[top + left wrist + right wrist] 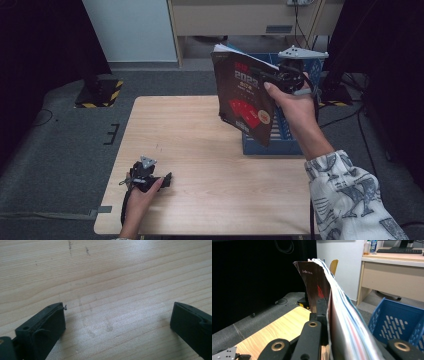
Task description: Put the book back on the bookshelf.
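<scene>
The dark-covered paperback book with red graphics on its front (243,102) is what we have in hand: it hangs in the air, upright and slightly tilted, above the right side of the light wooden table (200,150) and just in front of the blue perforated plastic basket (280,140) that stands at the table's right edge. Our right gripper (270,77) pinches it near its upper edge; in the right gripper view the black jaws press from both sides on the cover and the fanned white pages of the book (329,290), with the basket (397,320) open just to the right and below.

Our left gripper (167,180) rests low on the near left part of the table, well apart from the book. In the left gripper view its jaws stand wide apart with bare wood grain (112,290) between them, holding nothing.

We judge the work to be about halfway: the book is lifted and firmly held, but it is not yet inside the basket. What seems left is to carry it over the basket's rim, lower it in, and release. The pages are splaying, so the book's loose side may catch the rim on the way down.
</scene>
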Action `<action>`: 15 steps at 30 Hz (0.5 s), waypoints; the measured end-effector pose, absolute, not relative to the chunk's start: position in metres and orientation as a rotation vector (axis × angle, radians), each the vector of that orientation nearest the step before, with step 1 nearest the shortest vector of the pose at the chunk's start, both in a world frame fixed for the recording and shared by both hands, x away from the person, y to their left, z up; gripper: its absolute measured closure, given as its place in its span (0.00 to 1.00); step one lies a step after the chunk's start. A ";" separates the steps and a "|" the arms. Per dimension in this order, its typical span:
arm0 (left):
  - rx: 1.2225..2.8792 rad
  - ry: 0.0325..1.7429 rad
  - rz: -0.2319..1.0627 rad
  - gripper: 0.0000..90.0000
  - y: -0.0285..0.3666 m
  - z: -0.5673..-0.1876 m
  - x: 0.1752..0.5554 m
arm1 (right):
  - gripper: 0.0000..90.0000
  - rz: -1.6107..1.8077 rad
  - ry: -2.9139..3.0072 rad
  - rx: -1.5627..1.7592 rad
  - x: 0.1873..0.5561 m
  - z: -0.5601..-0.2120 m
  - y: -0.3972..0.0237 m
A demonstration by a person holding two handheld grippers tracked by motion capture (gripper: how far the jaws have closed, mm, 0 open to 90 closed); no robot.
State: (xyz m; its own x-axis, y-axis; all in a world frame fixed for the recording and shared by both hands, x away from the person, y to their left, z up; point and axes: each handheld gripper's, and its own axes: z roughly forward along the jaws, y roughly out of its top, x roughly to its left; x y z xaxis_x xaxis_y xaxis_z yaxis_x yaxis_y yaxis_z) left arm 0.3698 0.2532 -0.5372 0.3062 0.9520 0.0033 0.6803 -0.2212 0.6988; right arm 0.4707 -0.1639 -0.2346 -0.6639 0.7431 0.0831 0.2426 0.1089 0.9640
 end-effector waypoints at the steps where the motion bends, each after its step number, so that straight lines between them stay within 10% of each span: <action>1: 1.983 1.444 0.592 0.00 0.253 -0.537 0.370 | 0.97 1.576 1.971 0.960 0.471 -0.235 -0.165; 15: 1.983 1.444 0.592 0.00 0.253 -0.537 0.370 | 0.97 1.539 1.968 0.986 0.474 -0.232 -0.181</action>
